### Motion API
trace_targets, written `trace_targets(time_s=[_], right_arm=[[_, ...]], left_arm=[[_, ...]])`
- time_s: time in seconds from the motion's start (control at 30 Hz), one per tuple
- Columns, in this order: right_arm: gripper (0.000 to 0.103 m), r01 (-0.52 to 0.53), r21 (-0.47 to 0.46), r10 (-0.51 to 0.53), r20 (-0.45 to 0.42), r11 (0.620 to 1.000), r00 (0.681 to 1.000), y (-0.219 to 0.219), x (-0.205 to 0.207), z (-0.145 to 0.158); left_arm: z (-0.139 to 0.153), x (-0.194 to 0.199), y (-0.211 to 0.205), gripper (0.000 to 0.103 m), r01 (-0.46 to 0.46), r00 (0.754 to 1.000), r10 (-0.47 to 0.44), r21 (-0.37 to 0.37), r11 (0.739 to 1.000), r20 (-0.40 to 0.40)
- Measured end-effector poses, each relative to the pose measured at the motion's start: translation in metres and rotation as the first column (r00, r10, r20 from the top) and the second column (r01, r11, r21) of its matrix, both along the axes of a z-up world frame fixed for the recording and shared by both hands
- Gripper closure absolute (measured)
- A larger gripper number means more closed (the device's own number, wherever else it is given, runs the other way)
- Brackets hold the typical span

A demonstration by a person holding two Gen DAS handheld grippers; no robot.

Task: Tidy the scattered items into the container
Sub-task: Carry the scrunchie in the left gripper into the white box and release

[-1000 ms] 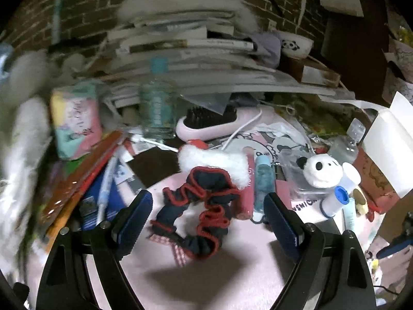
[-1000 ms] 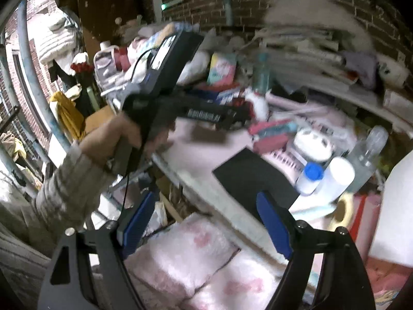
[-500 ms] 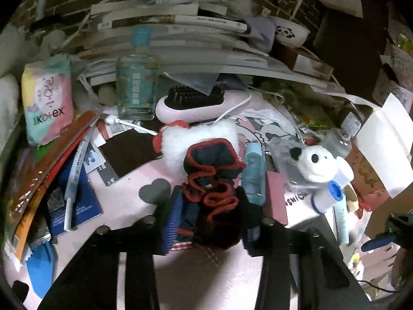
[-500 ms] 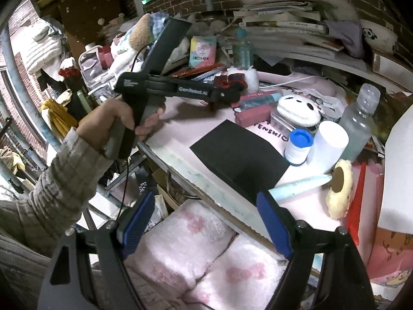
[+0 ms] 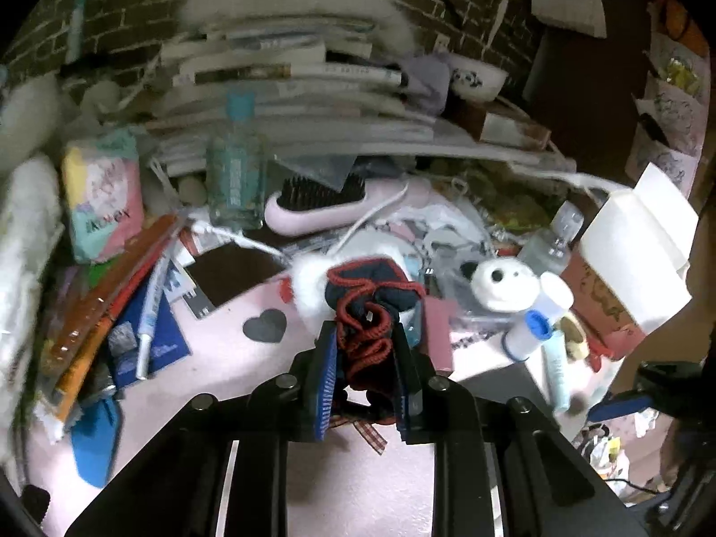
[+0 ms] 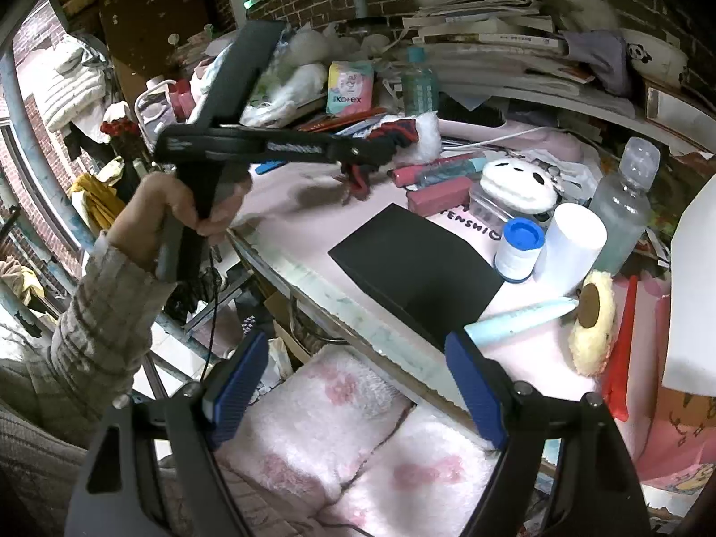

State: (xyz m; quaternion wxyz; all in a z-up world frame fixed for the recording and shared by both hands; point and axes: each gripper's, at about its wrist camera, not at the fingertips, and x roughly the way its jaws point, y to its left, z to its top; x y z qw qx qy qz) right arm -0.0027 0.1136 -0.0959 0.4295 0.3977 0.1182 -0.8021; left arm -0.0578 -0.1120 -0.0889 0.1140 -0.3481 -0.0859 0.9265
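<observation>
My left gripper is shut on a navy scrunchie with red trim and holds it just above the pink table; a white fluffy piece hangs with it. In the right wrist view the same gripper holds the scrunchie over the table. My right gripper is open and empty, off the table's front edge above a pink fluffy cushion. A white container stands at the right.
The table is crowded: a pink hairbrush, a green bottle, a tissue pack, a panda plush, a blue-capped jar, a clear bottle, a black card, stacked books behind.
My left gripper closed on the scrunchie and has lifted it slightly off the table. The right gripper stays open near the table's front edge.
</observation>
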Motion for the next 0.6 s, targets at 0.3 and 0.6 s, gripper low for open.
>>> trace_targets(time_s=[0.3,0.6], right_arm=[[0.024,0.049,-0.019,-0.049,0.005,0.999,0.999,0.008,-0.007,-0.006],[0.024,0.199,-0.041,-0.202,-0.103,0.979,0.974,0.018,-0.016,-0.008]], left_arm=[[0.056,0.01,0.025,0.087,0.051,0.994,-0.05,0.013,0.999,-0.098],[0.115,-0.004,0.088,0.087,0.235,0.958,-0.225,0.037,0.971,-0.176]])
